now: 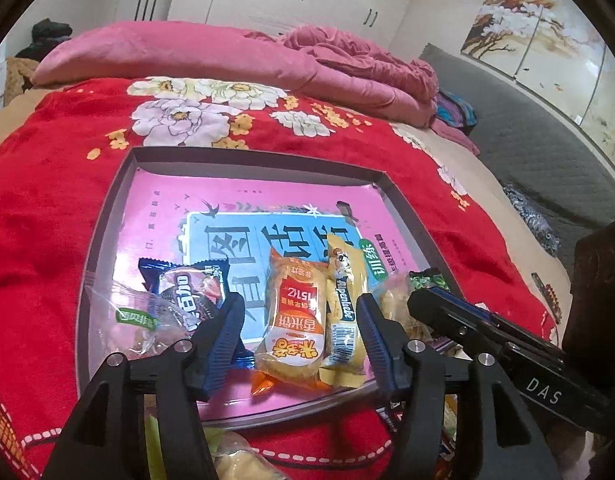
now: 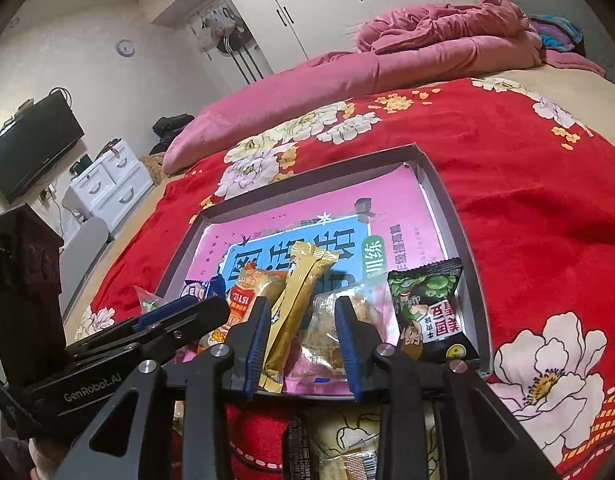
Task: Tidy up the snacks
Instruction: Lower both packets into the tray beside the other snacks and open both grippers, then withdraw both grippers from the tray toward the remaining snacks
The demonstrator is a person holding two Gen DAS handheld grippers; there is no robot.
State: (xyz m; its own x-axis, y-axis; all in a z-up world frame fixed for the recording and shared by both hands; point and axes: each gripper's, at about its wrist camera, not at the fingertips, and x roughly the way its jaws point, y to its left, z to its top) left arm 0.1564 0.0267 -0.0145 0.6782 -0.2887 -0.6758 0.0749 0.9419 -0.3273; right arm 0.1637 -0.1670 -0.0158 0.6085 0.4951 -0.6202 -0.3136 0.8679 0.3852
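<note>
Snacks sit in a row along the near edge of the shallow box (image 1: pixel 119 184) on the bed. Left to right:

- Clear bag (image 1: pixel 127 320), then Oreo pack (image 1: pixel 191 292).
- Left claw (image 1: pixel 299 340): jaws apart, pressing nothing. Orange rice-cracker pack (image 1: pixel 291 320) and yellow Alpenliebe stick (image 1: pixel 345 312) lie between them.
- Right claw (image 2: pixel 301 344): narrower gap, clear pastry pack (image 2: pixel 323 340) between the jaws, apparently not pinched.
- Green pea pack (image 2: pixel 431 312) at far right.

Risks:
- Claws crowd each other, so they may collide.
- Closing the left could grab two packs at once.
- The soft red blanket (image 1: pixel 47 200) lets the box tip.
- Loose snacks (image 2: pixel 347 460) lie just outside the near rim.
</note>
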